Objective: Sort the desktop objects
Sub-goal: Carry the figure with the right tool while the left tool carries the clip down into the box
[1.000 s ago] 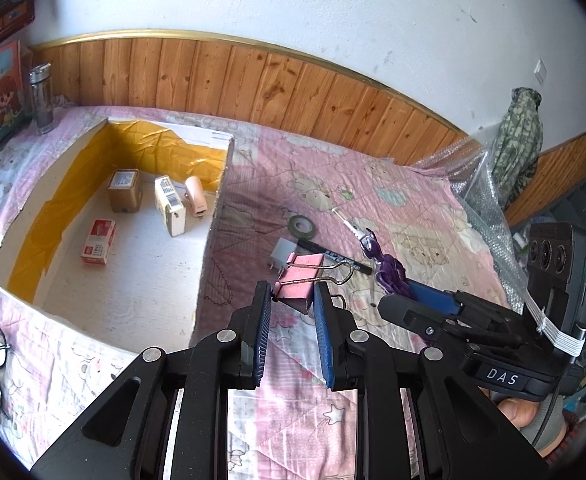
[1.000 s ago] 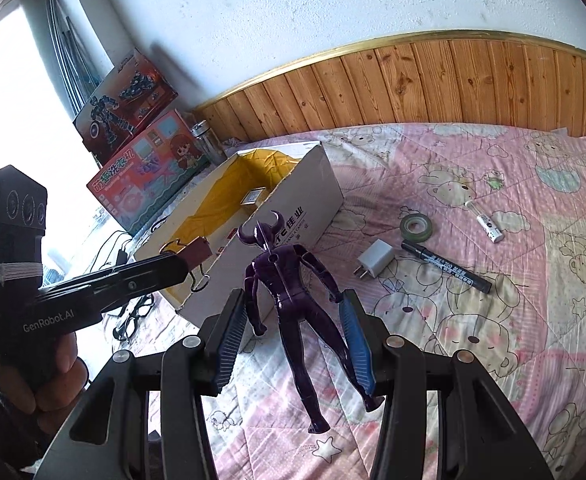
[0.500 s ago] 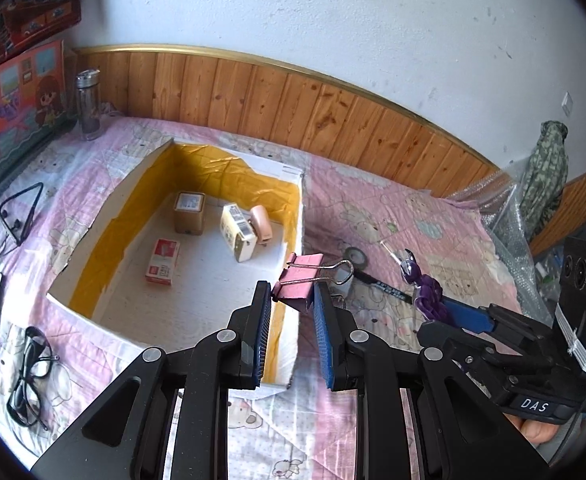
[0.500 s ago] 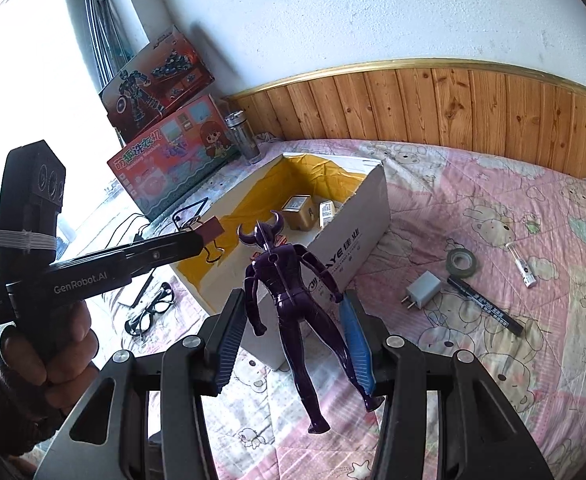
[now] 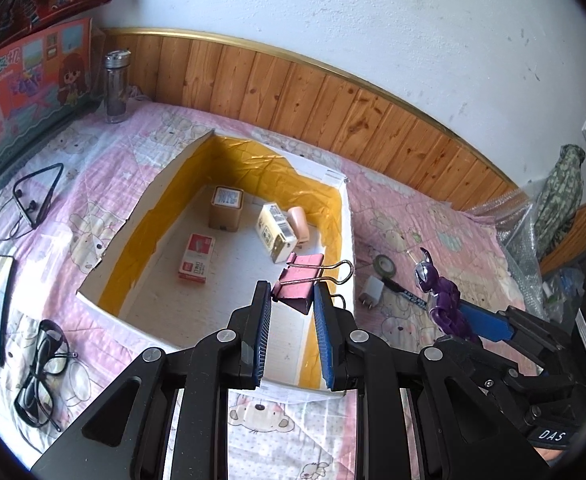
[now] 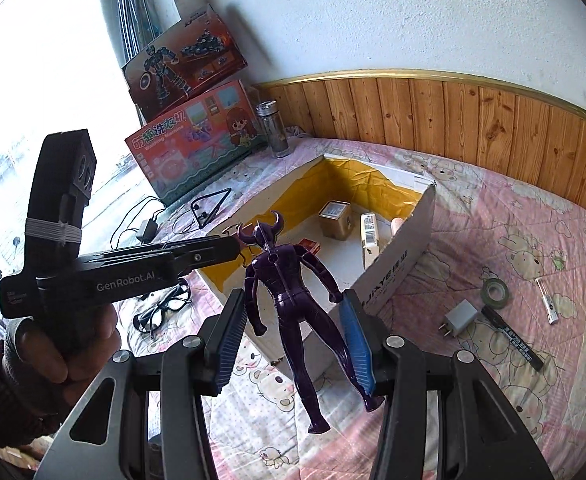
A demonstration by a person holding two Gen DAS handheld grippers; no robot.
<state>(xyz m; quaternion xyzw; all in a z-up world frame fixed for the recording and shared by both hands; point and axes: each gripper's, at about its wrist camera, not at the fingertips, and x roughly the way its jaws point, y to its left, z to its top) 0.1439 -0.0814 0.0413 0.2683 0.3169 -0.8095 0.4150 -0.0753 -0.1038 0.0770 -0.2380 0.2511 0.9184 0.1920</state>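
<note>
Currently I am holding the left gripper [image 5: 292, 300] above the near right corner of the open cardboard box [image 5: 349, 216], its jaws pinching a pink binder clip [image 5: 299, 280] with the wire handles pointing toward 2 o'clock. I am holding the right gripper [image 6: 295, 330] just outside the box's near wall, its jaws clamping a purple horned figure [image 6: 289, 292] at the hips, head toward 12 o'clock. On the pink quilt [image 6: 533, 240], at 3 o'clock from the box, a tape roll [image 6: 495, 292], charger plug [image 6: 459, 316] and marker [image 6: 513, 338] are lying.
</note>
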